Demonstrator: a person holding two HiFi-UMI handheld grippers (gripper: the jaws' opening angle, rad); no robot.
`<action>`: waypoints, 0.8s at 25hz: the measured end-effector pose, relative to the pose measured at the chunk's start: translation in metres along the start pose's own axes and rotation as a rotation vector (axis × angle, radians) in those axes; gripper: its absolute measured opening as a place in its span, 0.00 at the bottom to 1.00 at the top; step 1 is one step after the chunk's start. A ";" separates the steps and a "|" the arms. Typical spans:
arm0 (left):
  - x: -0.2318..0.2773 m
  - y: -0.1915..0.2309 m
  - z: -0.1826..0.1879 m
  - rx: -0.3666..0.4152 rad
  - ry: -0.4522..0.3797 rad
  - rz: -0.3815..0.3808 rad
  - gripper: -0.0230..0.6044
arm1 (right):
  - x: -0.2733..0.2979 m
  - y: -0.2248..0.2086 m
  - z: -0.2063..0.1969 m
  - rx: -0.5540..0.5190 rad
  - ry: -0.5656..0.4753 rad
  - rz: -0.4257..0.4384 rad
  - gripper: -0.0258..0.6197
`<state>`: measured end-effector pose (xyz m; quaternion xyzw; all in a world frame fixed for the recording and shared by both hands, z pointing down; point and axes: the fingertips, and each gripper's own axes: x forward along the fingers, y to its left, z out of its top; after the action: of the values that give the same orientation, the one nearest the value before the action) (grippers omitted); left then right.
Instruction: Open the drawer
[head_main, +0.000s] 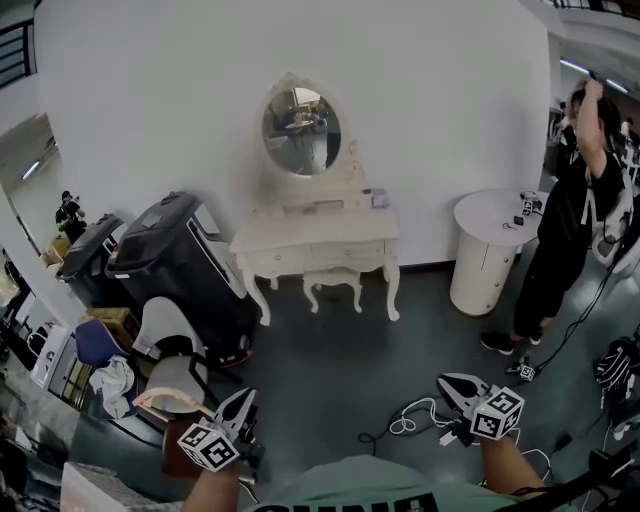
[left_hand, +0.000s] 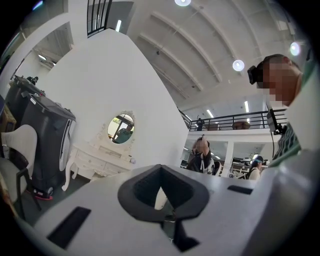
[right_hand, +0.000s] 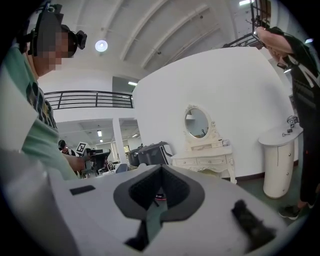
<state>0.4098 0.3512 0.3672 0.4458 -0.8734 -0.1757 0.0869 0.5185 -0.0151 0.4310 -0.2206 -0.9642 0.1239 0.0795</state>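
Observation:
A white dressing table (head_main: 318, 240) with an oval mirror (head_main: 301, 130) stands against the white wall, far across the floor from me. Its drawers (head_main: 345, 254) run along the front, all pushed in. The table also shows small in the left gripper view (left_hand: 97, 157) and in the right gripper view (right_hand: 205, 160). My left gripper (head_main: 245, 398) is at the bottom left, shut and empty, pointing towards the table. My right gripper (head_main: 445, 382) is at the bottom right, also shut on nothing. In their own views the left gripper (left_hand: 160, 167) and the right gripper (right_hand: 161, 167) have their jaws together.
Two black wheeled bins (head_main: 175, 265) and a white chair (head_main: 170, 350) stand to the left. A small stool (head_main: 332, 285) sits under the table. A round white cabinet (head_main: 490, 250) and a standing person (head_main: 570, 220) are at the right. Cables (head_main: 410, 420) lie on the dark floor.

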 end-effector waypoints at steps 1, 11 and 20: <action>-0.001 0.002 0.000 0.000 0.000 0.005 0.05 | 0.005 0.000 -0.001 0.001 0.002 0.009 0.05; -0.017 0.082 0.007 -0.052 -0.031 -0.009 0.05 | 0.089 0.031 -0.005 -0.036 0.050 0.020 0.05; -0.035 0.216 0.096 0.062 -0.011 -0.104 0.05 | 0.239 0.103 0.046 -0.110 0.014 -0.040 0.05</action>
<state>0.2390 0.5178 0.3619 0.4922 -0.8545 -0.1554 0.0592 0.3378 0.1719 0.3825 -0.2063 -0.9731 0.0677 0.0765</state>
